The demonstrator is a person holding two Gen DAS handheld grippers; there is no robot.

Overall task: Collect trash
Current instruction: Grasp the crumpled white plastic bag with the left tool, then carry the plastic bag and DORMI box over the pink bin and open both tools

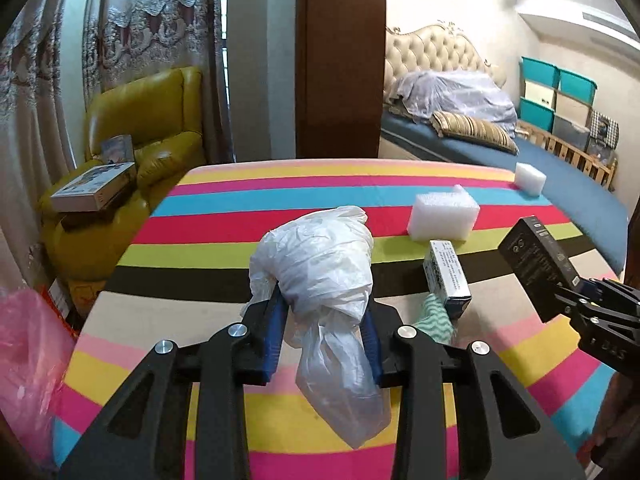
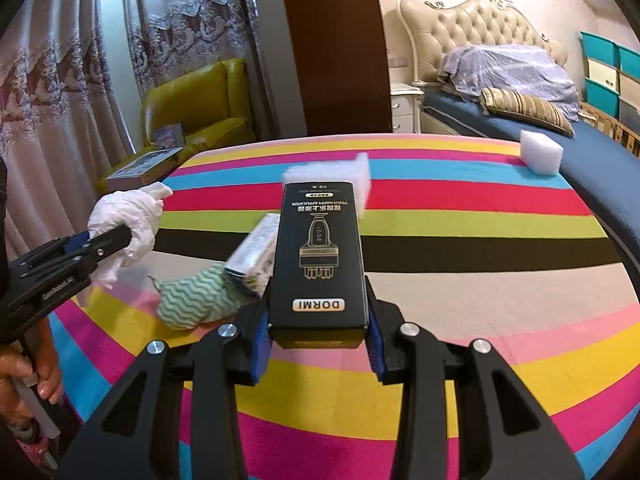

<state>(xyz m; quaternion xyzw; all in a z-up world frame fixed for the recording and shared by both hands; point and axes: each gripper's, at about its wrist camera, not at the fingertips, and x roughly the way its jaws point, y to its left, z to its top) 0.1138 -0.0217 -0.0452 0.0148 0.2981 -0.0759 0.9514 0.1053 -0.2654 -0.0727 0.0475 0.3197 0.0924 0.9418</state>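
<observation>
A crumpled white plastic bag [image 1: 320, 272] is pinched between the blue pads of my left gripper [image 1: 325, 312], lifted over the striped table [image 1: 280, 196]. In the right wrist view the same bag [image 2: 128, 216] shows at the left in the left gripper [image 2: 100, 244]. My right gripper [image 2: 318, 320] is shut on a black DORMI box [image 2: 318, 256], held up off the table. That box [image 1: 536, 256] and the right gripper [image 1: 576, 300] appear at the right of the left wrist view. A small printed carton [image 1: 446, 276] and a green wavy cloth [image 2: 196, 296] lie on the table.
Two white foam blocks [image 1: 444, 216] [image 1: 530, 178] sit toward the table's far right. A yellow armchair [image 1: 160, 136] holding a flat box [image 1: 94, 188] stands beyond the left edge. A pink bag [image 1: 28, 360] hangs at the near left. A bed [image 1: 560, 172] lies to the right.
</observation>
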